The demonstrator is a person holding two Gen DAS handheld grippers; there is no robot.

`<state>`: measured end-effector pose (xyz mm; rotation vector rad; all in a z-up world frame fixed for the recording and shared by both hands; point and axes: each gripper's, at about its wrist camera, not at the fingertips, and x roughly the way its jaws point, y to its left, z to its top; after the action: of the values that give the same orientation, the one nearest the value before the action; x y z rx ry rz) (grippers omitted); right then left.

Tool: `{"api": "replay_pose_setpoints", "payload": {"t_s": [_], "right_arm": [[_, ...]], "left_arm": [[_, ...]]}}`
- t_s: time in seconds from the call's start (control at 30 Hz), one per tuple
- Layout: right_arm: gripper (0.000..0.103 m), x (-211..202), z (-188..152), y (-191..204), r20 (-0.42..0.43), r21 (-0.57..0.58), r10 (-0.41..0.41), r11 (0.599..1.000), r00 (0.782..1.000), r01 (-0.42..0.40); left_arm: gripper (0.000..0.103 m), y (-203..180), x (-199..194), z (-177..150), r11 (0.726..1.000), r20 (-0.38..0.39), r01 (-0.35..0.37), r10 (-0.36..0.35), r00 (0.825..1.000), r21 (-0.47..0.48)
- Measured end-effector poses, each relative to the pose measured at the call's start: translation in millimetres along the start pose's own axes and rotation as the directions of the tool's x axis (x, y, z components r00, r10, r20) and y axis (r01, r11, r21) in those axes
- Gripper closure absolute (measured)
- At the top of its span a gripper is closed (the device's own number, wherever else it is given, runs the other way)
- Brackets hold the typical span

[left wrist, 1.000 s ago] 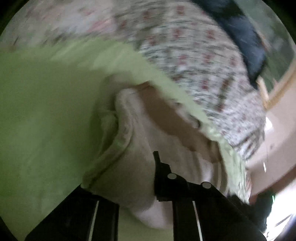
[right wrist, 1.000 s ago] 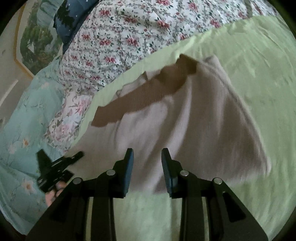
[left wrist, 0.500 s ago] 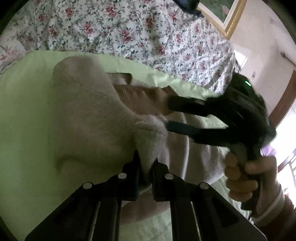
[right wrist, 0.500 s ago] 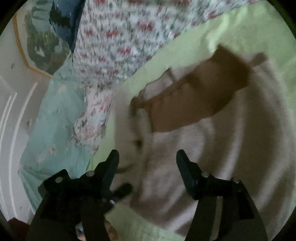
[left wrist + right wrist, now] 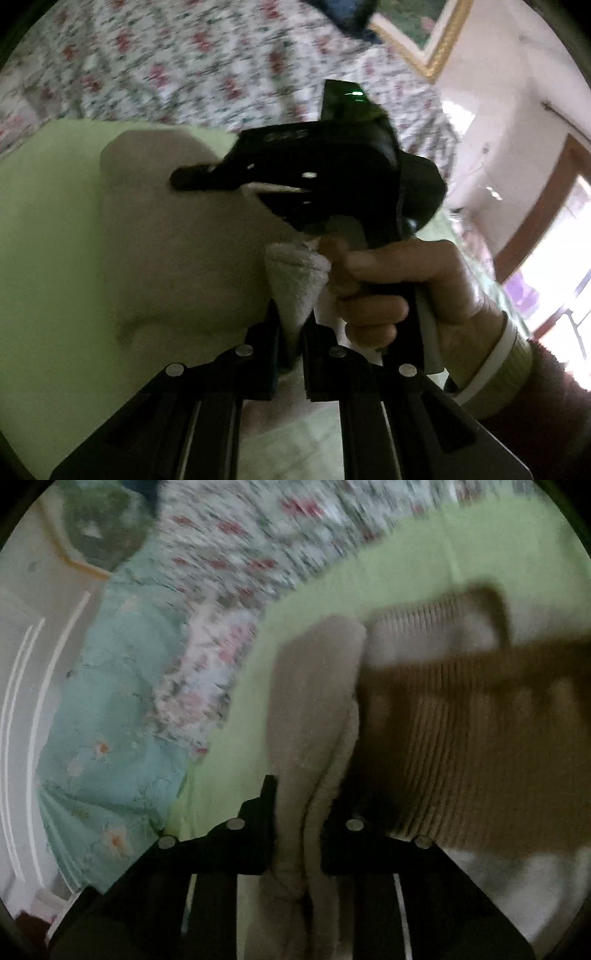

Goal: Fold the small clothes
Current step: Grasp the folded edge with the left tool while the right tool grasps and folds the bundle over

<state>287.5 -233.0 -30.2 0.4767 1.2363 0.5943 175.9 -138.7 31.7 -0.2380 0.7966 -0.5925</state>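
Note:
A small beige fleece garment (image 5: 177,251) lies on a light green sheet (image 5: 44,229). My left gripper (image 5: 290,332) is shut on a bunched corner of it. The right gripper's black body (image 5: 332,177) and the hand holding it fill the middle of the left wrist view, just beyond that corner. In the right wrist view my right gripper (image 5: 299,812) is shut on a folded edge of the same garment (image 5: 314,709). Its brown ribbed band (image 5: 480,746) lies to the right.
A floral quilt (image 5: 192,66) lies beyond the green sheet (image 5: 406,568). A pale teal flowered blanket (image 5: 110,738) is at the left in the right wrist view. A gold-framed picture (image 5: 417,33) hangs on the wall, with a bright doorway (image 5: 554,266) at the right.
My right gripper has closed on the garment's edge; half a second ago it was wide open. It has moved in close to the left gripper, which keeps its hold on the corner.

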Motion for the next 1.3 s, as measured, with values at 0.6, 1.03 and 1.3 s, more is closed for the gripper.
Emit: {"api": "replay_pose_setpoints", "payload": {"t_s": [0.6,1.03,1.3], "right_arm": [[0.084,-176.2,-44.0,-99.3,0.173,0.064,-0.363,0.932,0.916,0.357],[0.038,-205.8,-73.2,-90.7,0.269,0.101,-0.482,0.875,0.834,0.474],[0.026,-212.4,-90.1,-103.4,0.229,0.175,-0.388,0.919,0.893,0.354]], "left_arm": [[0.094,-106.6,130.0,-17.7,0.979,-0.215,0.202,-0.189,0.958,0.040],[0.022,-79.4,57.0,-25.6,0.979,-0.192,0.202,-0.199,0.961,-0.005],[0.001,-6.8,27.2,4.2,0.989,-0.140,0.089,-0.106,0.985,-0.119]]}}
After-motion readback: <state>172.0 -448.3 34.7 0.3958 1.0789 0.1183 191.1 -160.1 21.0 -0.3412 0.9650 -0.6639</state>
